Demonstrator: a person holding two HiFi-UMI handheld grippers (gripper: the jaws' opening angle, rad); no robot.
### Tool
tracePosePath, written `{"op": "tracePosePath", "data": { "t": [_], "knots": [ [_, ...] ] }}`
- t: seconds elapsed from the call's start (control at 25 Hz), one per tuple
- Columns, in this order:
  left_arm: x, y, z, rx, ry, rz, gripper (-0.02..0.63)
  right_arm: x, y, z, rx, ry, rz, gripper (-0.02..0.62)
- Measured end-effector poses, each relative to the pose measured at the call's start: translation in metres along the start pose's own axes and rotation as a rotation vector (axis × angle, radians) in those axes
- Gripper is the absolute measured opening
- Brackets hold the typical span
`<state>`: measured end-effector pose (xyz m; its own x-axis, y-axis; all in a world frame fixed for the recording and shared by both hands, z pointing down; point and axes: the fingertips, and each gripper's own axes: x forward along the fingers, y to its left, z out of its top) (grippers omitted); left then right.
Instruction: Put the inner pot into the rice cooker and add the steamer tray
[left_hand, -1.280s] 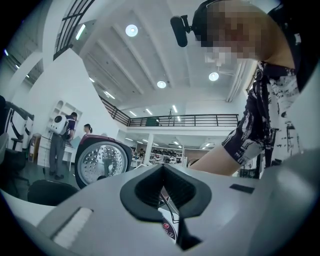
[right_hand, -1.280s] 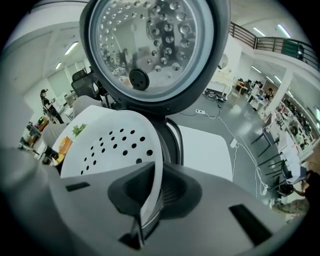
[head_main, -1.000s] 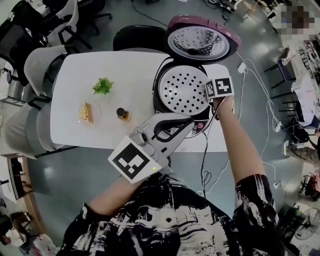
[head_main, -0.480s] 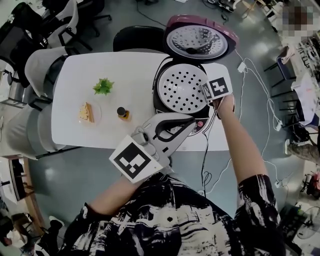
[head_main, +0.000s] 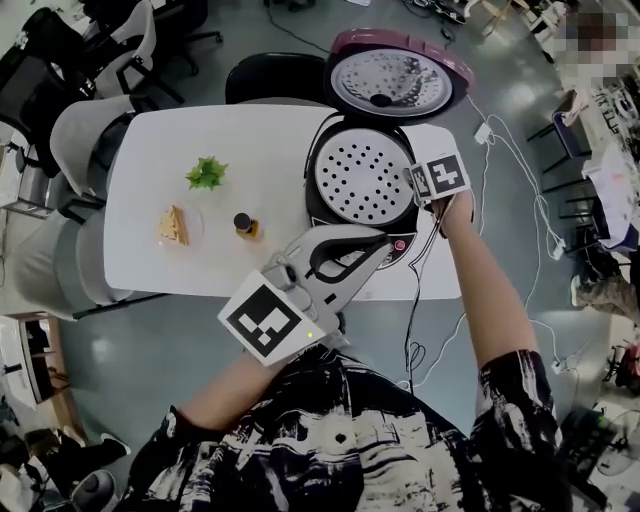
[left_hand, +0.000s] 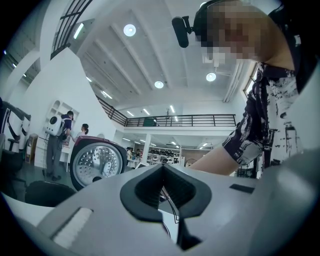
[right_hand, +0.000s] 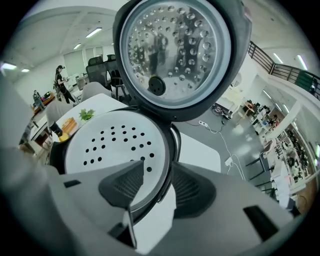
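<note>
Two tools: the left tool (head_main: 381, 240) and the right tool (right_hand: 157, 167). Ahead of the right tool stands one rice cooker (head_main: 313, 200) with one lid (head_main: 400, 85), holding one steamer tray (head_main: 363, 178). Left of the left tool, on one worktop (head_main: 190, 120), are one plate (head_main: 193, 235), one green sprig (head_main: 206, 172) and one small bottle (head_main: 243, 226).

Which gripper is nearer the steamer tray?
Right. The right gripper straddles the right rim of the steamer tray, jaws just opened, not gripping. The left gripper, shut, hangs short of the tray, nearer the person.
</note>
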<state>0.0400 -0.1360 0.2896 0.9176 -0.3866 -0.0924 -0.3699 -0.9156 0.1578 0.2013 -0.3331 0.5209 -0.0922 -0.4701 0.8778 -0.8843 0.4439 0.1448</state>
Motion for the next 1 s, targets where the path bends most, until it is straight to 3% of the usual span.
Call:
{"op": "tracePosePath", "data": {
  "t": [0.16, 0.28, 0.44, 0.56, 0.68, 0.84, 1.0],
  "knots": [
    [0.001, -0.002, -0.001, 0.004, 0.003, -0.007, 0.005, -0.012, -0.001, 0.007, 0.031, -0.055, 0.014, 0.167],
    [0.004, -0.002, 0.0, 0.003, 0.005, -0.004, 0.005, -0.038, 0.002, 0.024, 0.07, -0.176, 0.052, 0.167],
    [0.004, 0.008, 0.002, -0.005, 0.009, 0.026, 0.005, -0.118, 0.014, 0.062, 0.111, -0.525, 0.129, 0.139],
    [0.005, 0.019, 0.006, 0.022, 0.02, 0.051, 0.005, -0.197, 0.028, 0.076, 0.111, -0.829, 0.181, 0.067],
    [0.006, 0.029, 0.012, 0.048, 0.032, 0.075, 0.005, -0.262, 0.05, 0.074, 0.107, -1.026, 0.223, 0.034],
    [0.01, 0.033, 0.022, 0.069, 0.04, 0.109, 0.005, -0.302, 0.077, 0.053, 0.084, -1.144, 0.244, 0.015],
    [0.015, 0.034, 0.026, 0.093, 0.05, 0.134, 0.005, -0.295, 0.083, 0.028, 0.114, -1.123, 0.202, 0.0]
  ]
}}
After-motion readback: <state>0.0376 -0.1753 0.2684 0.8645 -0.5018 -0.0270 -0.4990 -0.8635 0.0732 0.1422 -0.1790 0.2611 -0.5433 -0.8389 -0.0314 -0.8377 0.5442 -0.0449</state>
